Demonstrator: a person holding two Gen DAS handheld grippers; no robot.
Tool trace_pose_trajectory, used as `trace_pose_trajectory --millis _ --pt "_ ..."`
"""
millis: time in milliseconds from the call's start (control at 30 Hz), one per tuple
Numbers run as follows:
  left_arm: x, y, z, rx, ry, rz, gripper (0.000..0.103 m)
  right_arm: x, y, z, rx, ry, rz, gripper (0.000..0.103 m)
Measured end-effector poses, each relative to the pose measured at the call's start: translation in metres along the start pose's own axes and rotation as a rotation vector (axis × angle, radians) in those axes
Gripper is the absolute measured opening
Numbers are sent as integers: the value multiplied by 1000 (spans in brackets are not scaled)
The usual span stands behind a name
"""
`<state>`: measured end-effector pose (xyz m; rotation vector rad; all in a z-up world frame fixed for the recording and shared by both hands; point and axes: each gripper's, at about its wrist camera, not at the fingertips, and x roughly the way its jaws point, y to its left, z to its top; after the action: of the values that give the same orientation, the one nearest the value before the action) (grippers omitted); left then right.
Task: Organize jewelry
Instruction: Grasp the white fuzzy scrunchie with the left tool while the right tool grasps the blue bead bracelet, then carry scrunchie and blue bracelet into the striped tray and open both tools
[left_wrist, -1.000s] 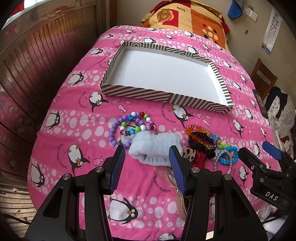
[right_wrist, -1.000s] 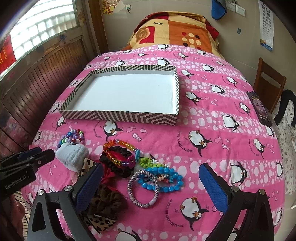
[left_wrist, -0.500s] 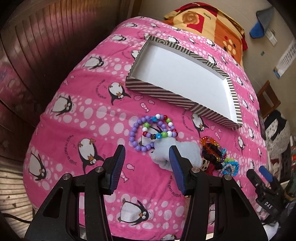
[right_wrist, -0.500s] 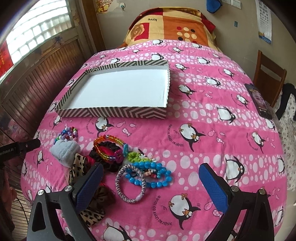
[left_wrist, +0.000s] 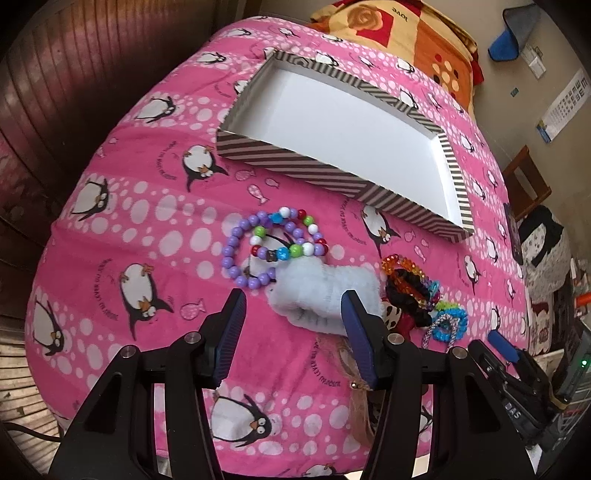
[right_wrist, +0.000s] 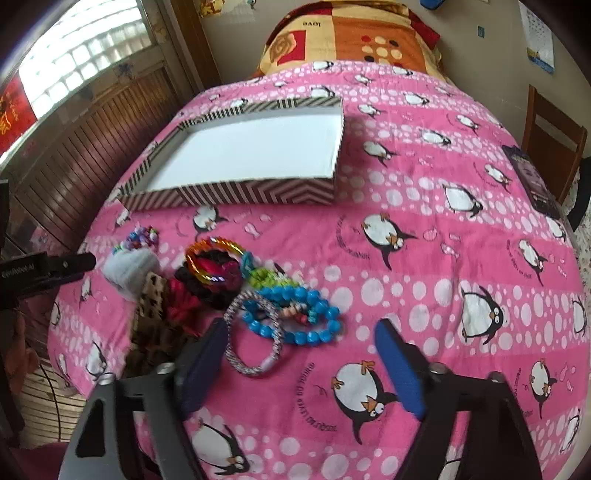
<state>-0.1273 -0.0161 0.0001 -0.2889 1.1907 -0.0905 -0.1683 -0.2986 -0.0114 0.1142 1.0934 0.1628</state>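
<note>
A striped box with a white inside (left_wrist: 343, 122) (right_wrist: 258, 151) lies empty on the pink penguin bedspread. In front of it lies a pile of jewelry: a purple bead bracelet (left_wrist: 240, 254), a multicolour bead bracelet (left_wrist: 295, 236), a pale blue fluffy scrunchie (left_wrist: 325, 291) (right_wrist: 129, 267), an orange bead bracelet (right_wrist: 212, 258), a blue bead bracelet (right_wrist: 306, 317) and a braided band (right_wrist: 253, 336). My left gripper (left_wrist: 291, 332) is open just above the fluffy scrunchie. My right gripper (right_wrist: 301, 363) is open, low over the blue bracelet and braided band.
A dark phone (right_wrist: 532, 181) lies at the bed's right side, near a wooden chair (right_wrist: 554, 144). A wood-panelled wall (left_wrist: 74, 74) runs along the left. An orange pillow (right_wrist: 351, 37) lies at the head of the bed.
My right gripper has dropped closer to the blue bracelet and its jaws have narrowed. My left gripper swung left, then came back closer over the fluffy scrunchie.
</note>
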Motion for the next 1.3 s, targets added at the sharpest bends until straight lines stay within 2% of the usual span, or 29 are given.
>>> trace_pose_trajectory --millis 33,300,600,767,833,867,900,1000,1300 --pt "1 -1 0 0 3 -4 53 2 -4 0 15 5 11 59" --pt "18 -4 5 -22 34 -10 53 14 -21 3 44 6 10 50" --pt "33 -5 7 -40 54 -41 53 28 -26 0 36 31 25 47" --pt "36 -9 6 -9 48 -37 27 36 -24 0 16 35 12 37" --pt "35 -10 6 -2 43 -38 21 39 -26 0 23 31 16 26" --pt "34 -10 6 0 41 -44 20 40 -27 1 20 25 23 23" --pt "32 -10 6 0 39 -49 18 40 -26 1 12 23 25 15" --pt "23 -8 5 11 34 -65 16 35 -23 2 -4 19 37 8" --pt "-24 -12 12 34 -51 -102 16 -24 -17 21 -16 -94 115 8"
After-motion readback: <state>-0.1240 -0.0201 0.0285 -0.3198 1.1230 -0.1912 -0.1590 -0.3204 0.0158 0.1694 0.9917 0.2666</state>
